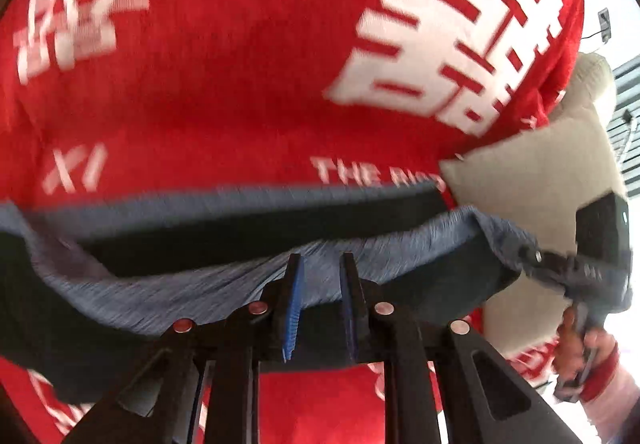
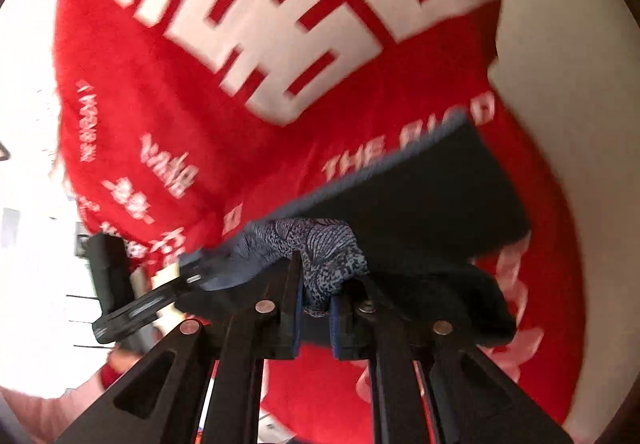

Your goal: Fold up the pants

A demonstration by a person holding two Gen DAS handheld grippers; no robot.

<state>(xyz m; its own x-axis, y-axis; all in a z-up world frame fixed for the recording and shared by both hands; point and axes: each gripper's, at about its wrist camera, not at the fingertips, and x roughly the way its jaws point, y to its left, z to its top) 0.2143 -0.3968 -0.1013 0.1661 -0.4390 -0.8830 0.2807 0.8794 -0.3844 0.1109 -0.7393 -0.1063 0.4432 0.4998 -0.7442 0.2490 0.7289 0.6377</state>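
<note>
Surface: red plush blanket with large white printed characters [image 1: 248,56], filling both views; cream cushion [image 1: 532,180] at its edge; bright room beyond, blurred. Containers: I see no bin or basket to list. Item: blue-grey heathered knit pants with dark lining [image 1: 224,284], lifted above the blanket, stretched between my tools. My left tool [image 1: 320,264] is clamped on their edge; my right tool [image 2: 316,284] is pinched on a bunched corner.

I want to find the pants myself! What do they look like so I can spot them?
Look at the big red blanket with white writing. Stretched across its lower part are the pants: blue-grey heathered cloth, dark inside, pinched by the left gripper and the right gripper. Nothing else there is blue-grey.
</note>
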